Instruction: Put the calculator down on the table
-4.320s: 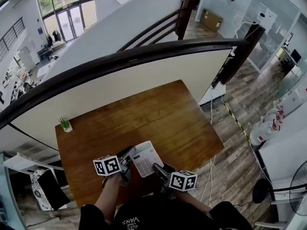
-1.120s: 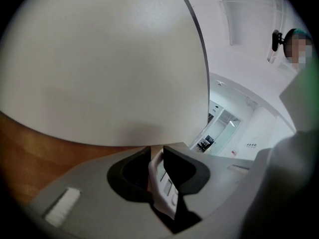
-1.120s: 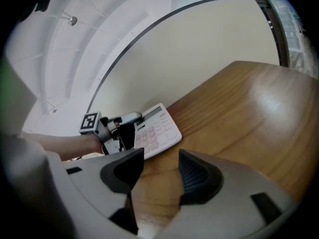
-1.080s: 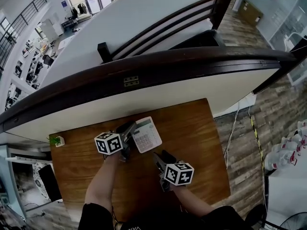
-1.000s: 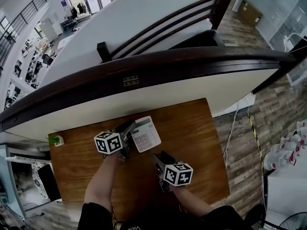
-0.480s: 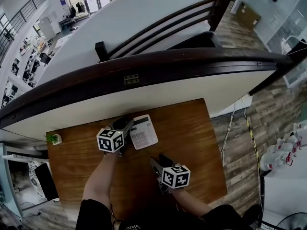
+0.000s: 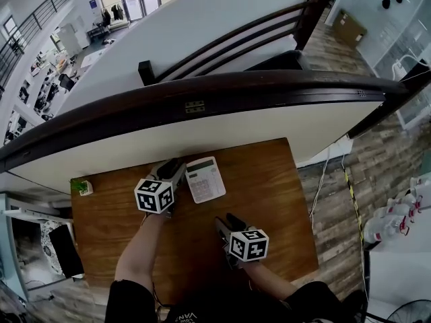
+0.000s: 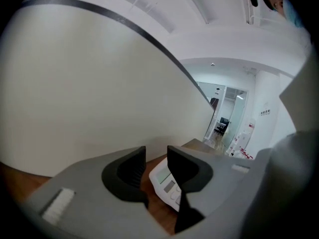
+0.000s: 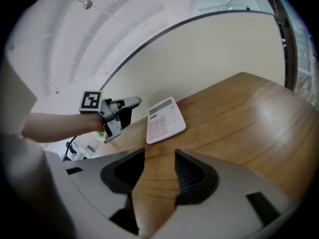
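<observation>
The white calculator (image 7: 205,179) lies flat on the wooden table (image 7: 269,180), near its far edge. My left gripper (image 7: 175,167) hovers just left of it. Its jaws have just been opening and now stand open with nothing between them. In the left gripper view the calculator (image 8: 166,184) shows beyond the jaws, partly behind the right one, below the left gripper (image 8: 156,158). My right gripper (image 7: 226,223) is open over bare wood, nearer to me. In the right gripper view, the right gripper (image 9: 159,166) points toward the calculator (image 9: 164,119) and the left gripper (image 9: 125,107).
A curved white partition with a dark rail (image 7: 202,93) rises right behind the table's far edge. A small potted plant (image 7: 82,186) sits at the far left corner. Cables (image 7: 322,180) trail over the plank floor right of the table.
The left gripper has let go of the calculator's left edge, opened, and lifted slightly away to the left. The calculator now rests flat. The right gripper has barely shifted.
</observation>
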A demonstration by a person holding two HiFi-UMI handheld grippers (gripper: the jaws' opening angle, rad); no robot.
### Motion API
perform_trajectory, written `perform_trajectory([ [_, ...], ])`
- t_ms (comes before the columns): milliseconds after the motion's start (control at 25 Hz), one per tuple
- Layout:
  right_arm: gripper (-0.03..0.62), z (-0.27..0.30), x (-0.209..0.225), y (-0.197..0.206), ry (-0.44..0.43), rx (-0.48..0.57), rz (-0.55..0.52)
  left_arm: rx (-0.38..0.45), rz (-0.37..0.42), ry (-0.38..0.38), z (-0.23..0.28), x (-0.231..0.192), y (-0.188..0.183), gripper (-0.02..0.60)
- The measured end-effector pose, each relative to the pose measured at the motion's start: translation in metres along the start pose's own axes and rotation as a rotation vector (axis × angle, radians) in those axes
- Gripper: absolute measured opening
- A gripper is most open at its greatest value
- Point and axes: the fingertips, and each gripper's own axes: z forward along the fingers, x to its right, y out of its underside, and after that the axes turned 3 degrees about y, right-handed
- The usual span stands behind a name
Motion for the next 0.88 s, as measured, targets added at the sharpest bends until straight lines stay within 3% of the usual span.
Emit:
perform_trajectory([
  [320, 0.186, -0.031, -0.018, -0.001, 0.027, 0.042, -0.056, 0.029, 0.033, 0.004, -0.046, 0.031, -0.009, 0.127],
  [520, 0.177, -0.053, -0.025, 0.002, 0.060, 0.078, -0.079, 0.057, 0.022, 0.034, -0.079, 0.057, -0.002, 0.046],
  [760, 0.074, -0.080, -0.041, 0.013, 0.098, 0.117, -0.114, 0.066, -0.001, 0.079, -0.121, 0.093, 0.019, 0.011],
  [880, 0.056, -0.090, -0.053, 0.020, 0.101, 0.150, -0.100, 0.049, 0.006, 0.100, -0.143, 0.110, 0.032, 0.011],
])
